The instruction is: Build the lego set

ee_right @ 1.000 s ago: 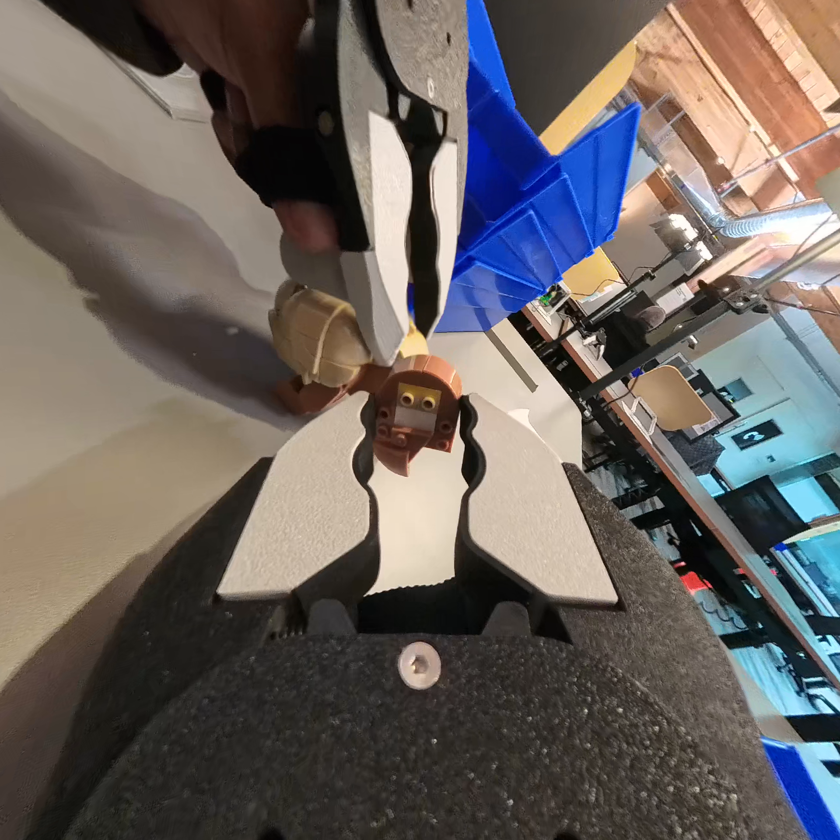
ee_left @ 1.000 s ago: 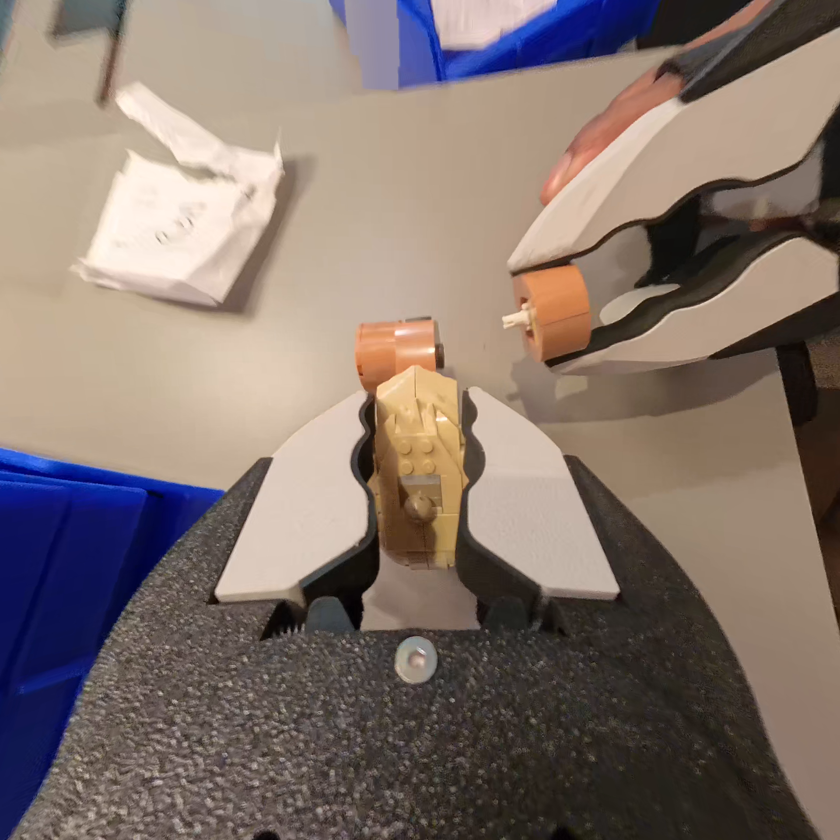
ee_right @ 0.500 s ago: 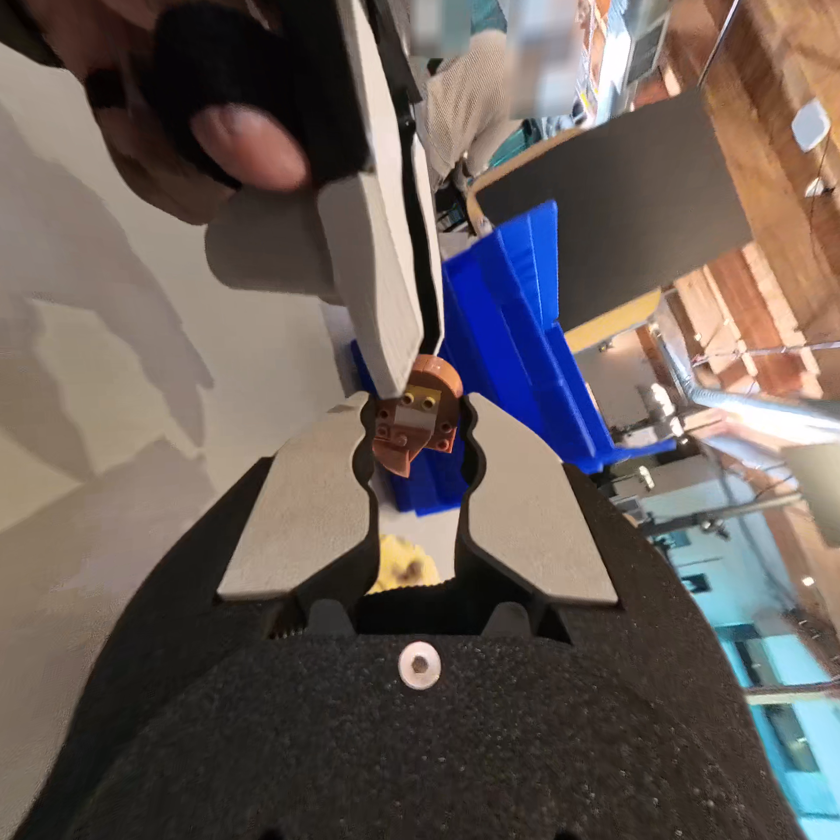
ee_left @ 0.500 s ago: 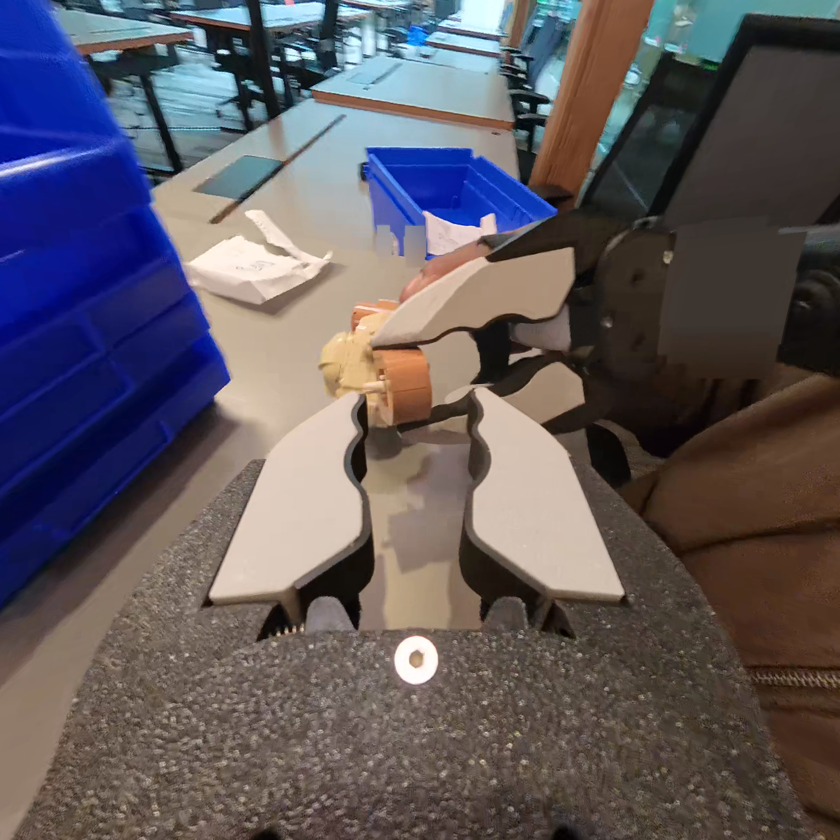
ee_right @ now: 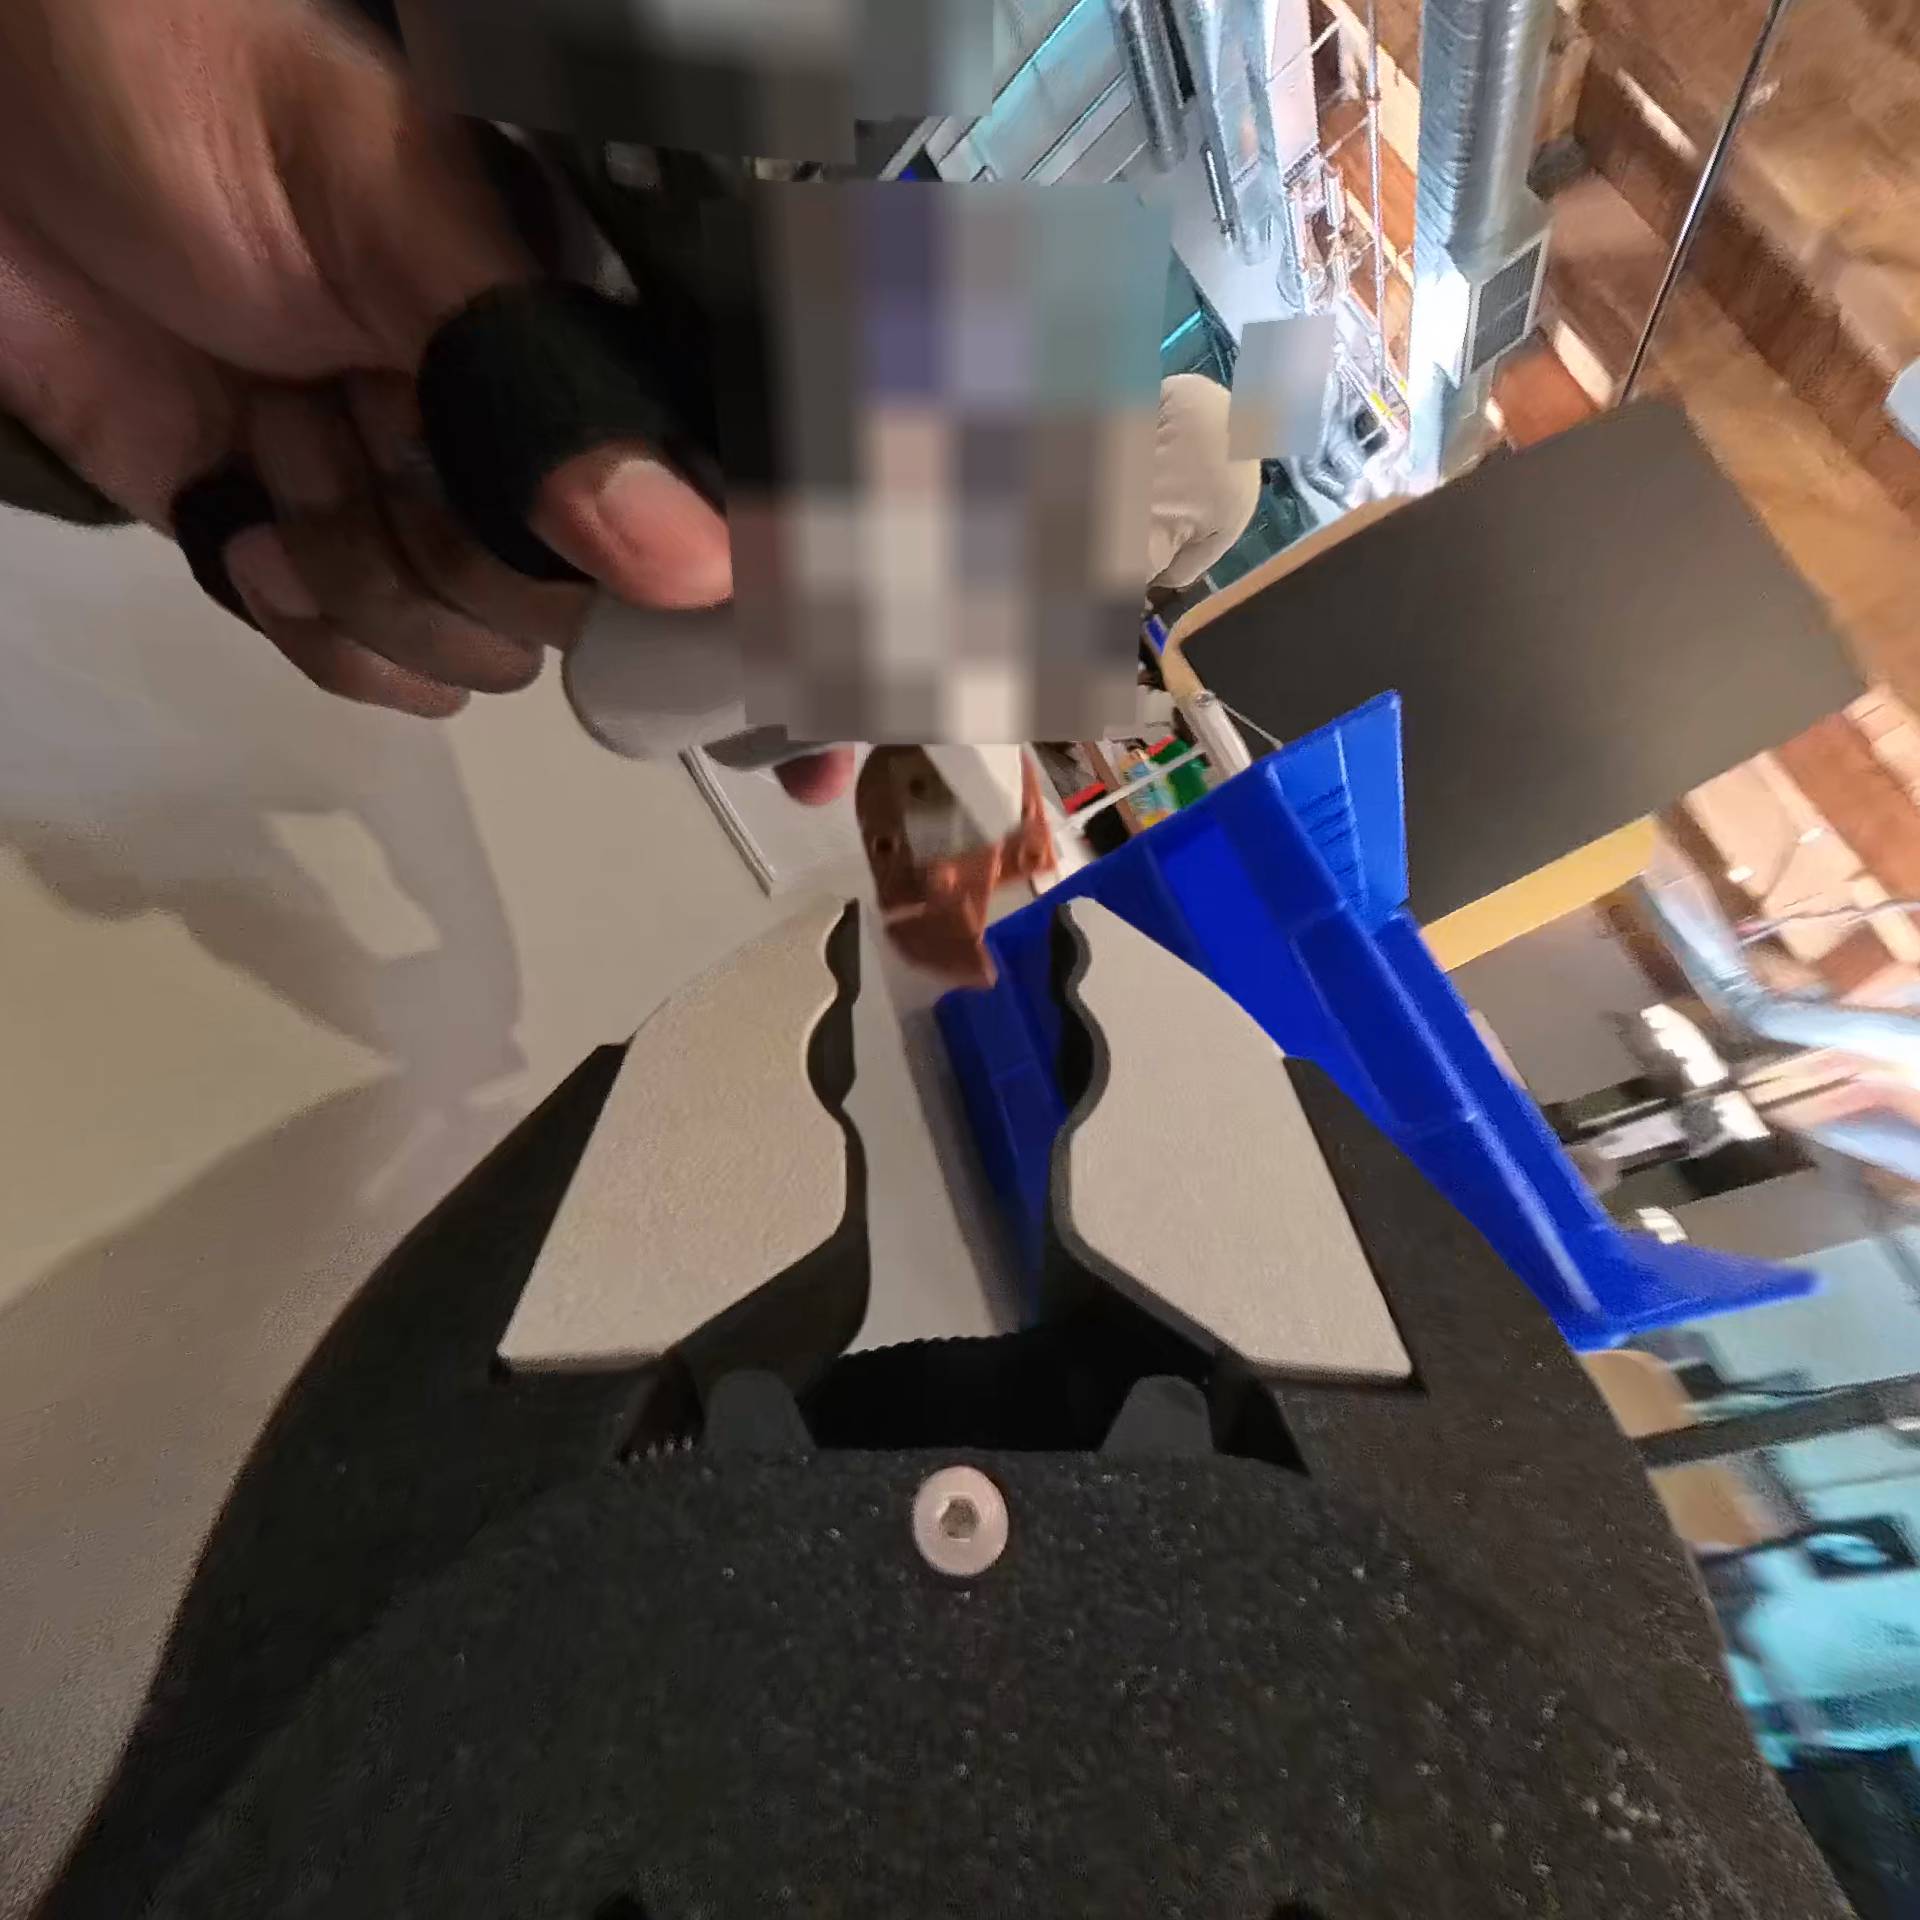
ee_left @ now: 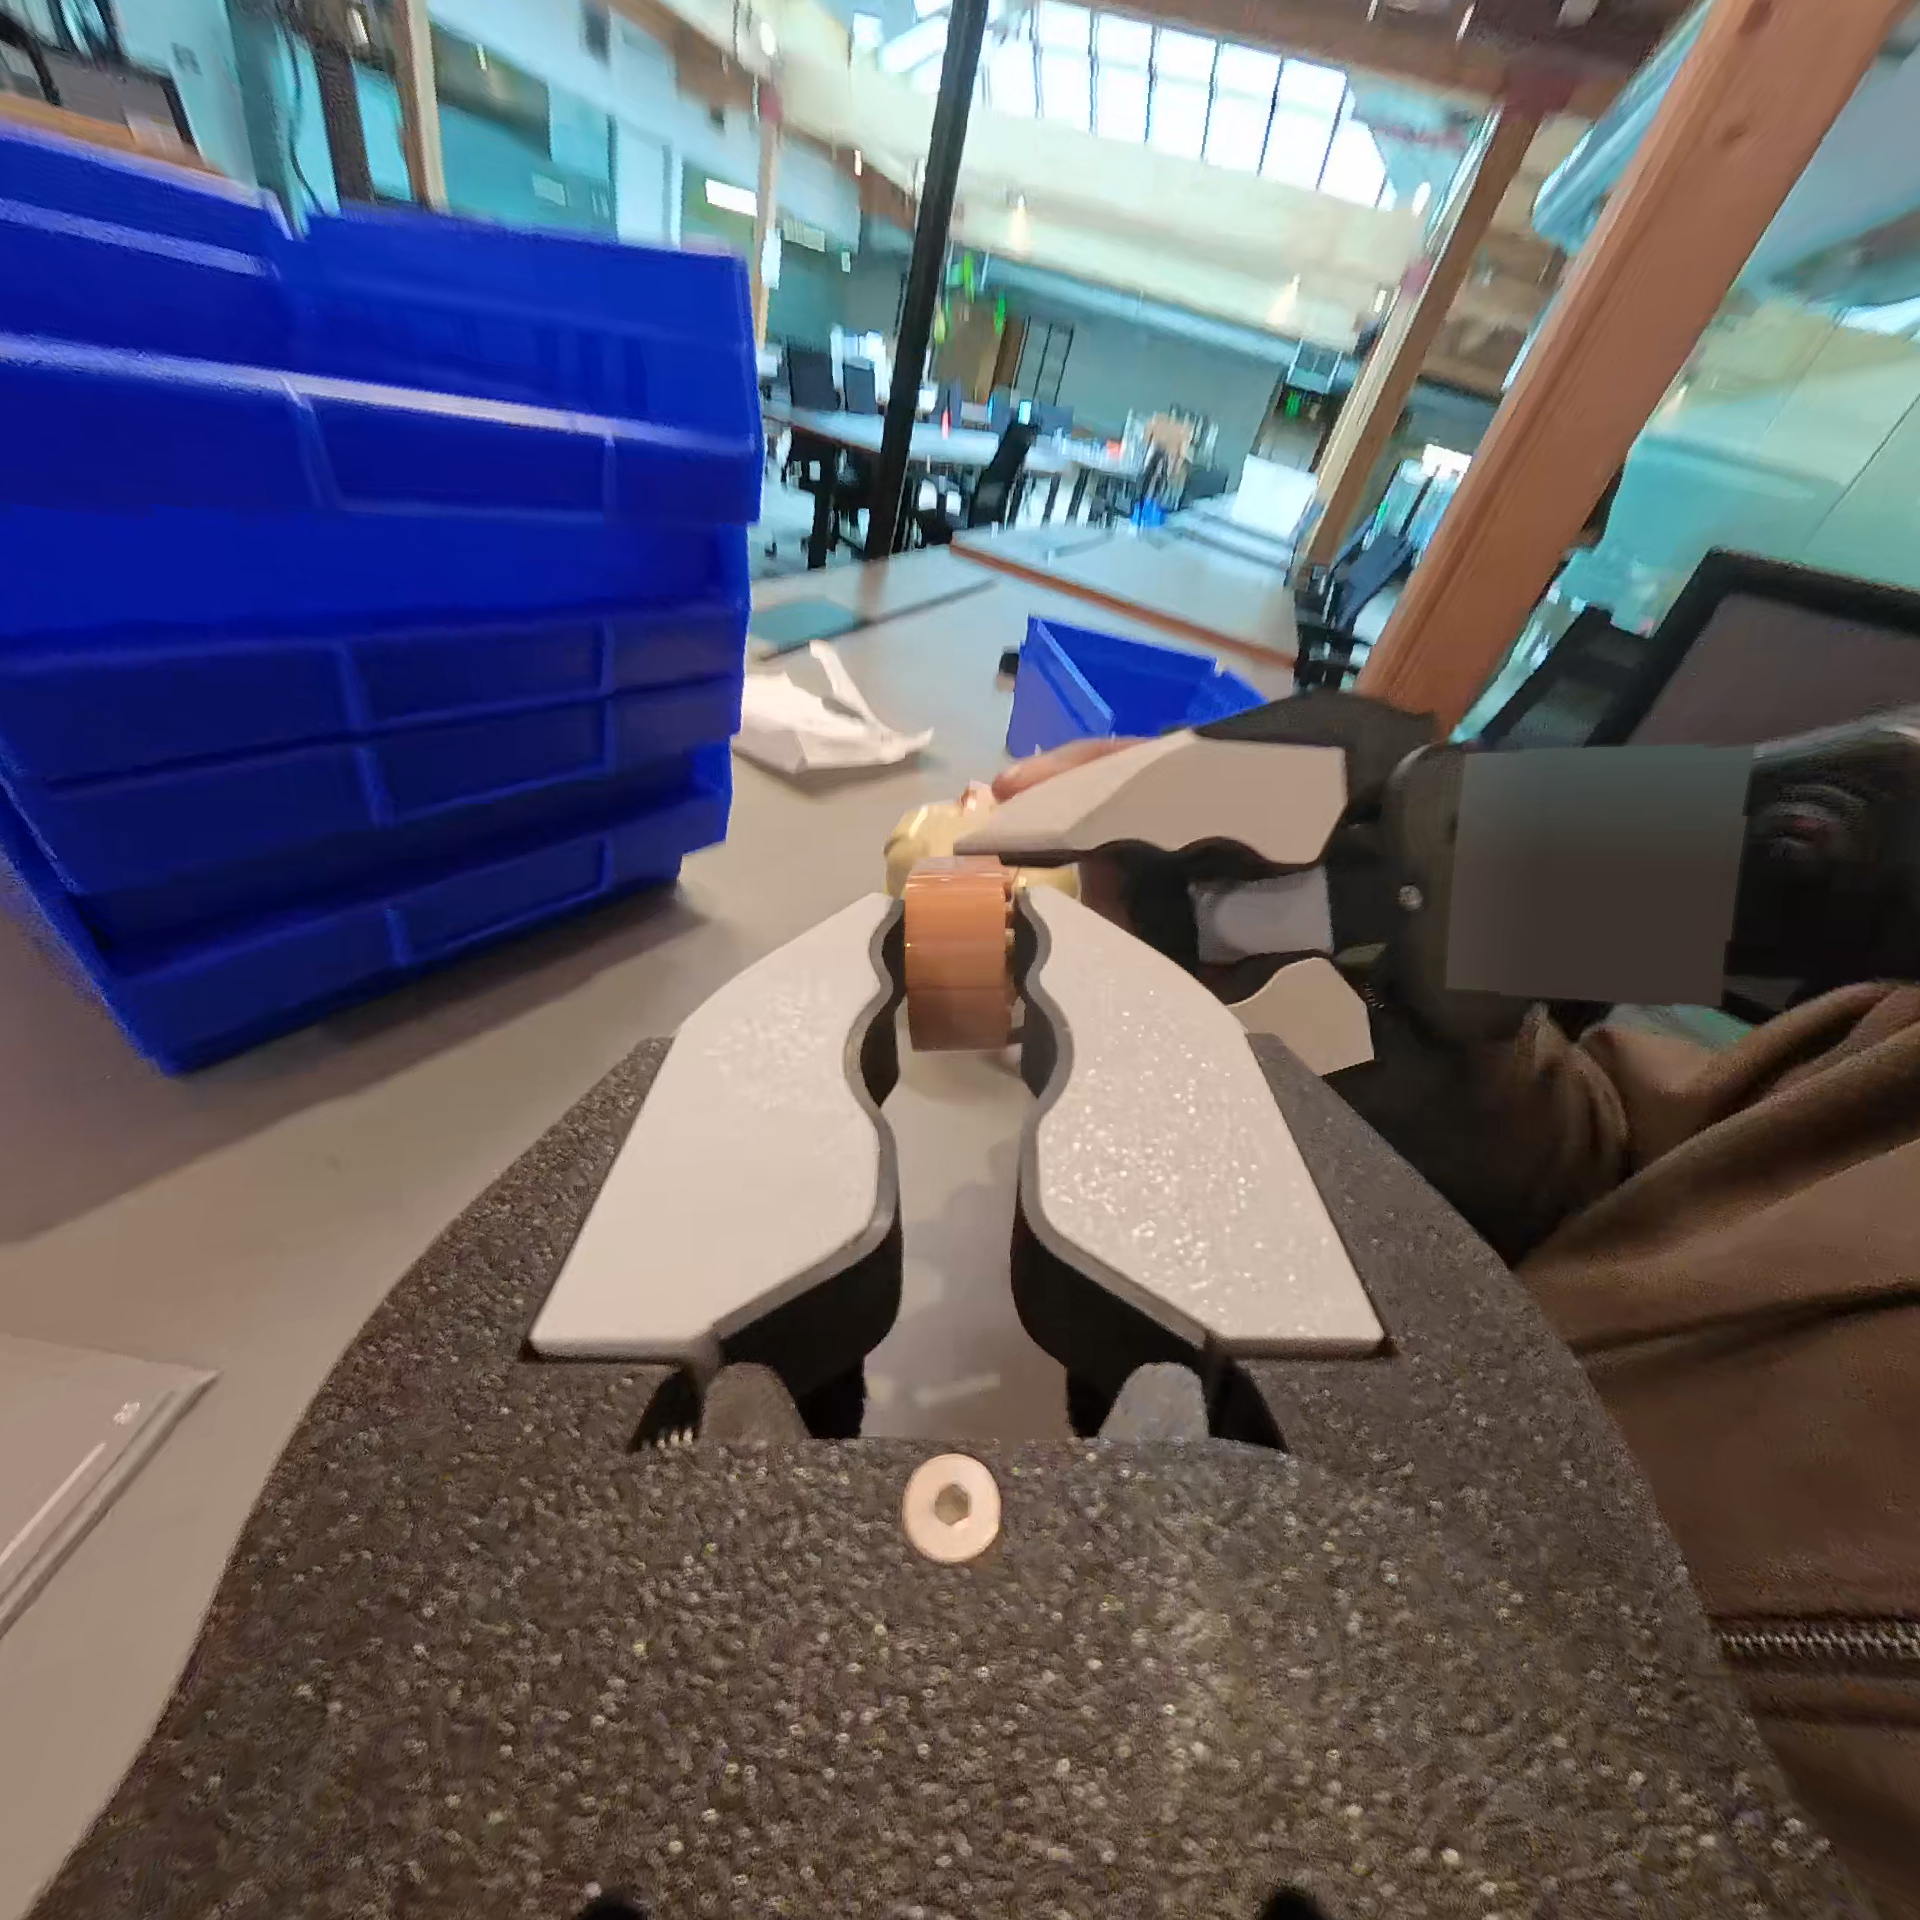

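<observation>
A round orange-brown lego piece [ee_left: 956, 971] sits between the fingertips of my left gripper [ee_left: 958, 914], which is shut on its sides just above the grey table [ee_left: 312, 1143]. My right gripper comes in from the right. Its upper finger [ee_left: 1164, 800] rests on top of the piece and its lower finger [ee_left: 1299, 1008] runs under it. In the right wrist view the same piece [ee_right: 935, 883] is blurred at the tips of my right gripper [ee_right: 961, 920], which is shut on it. The tan lego body [ee_left: 914, 836] shows just behind the piece; I cannot tell whether they are joined.
A stack of blue bins [ee_left: 364, 623] stands at the left and also shows in the right wrist view [ee_right: 1299, 987]. A small blue bin [ee_left: 1112, 686] and crumpled white paper [ee_left: 821, 727] lie farther back. A brown sleeve [ee_left: 1714, 1247] fills the right. A hand [ee_right: 343, 343] holds the left gripper.
A second ago my left gripper held the tan body. Half a second ago it was open and empty. Now it has shut on the orange-brown piece that my right gripper holds.
</observation>
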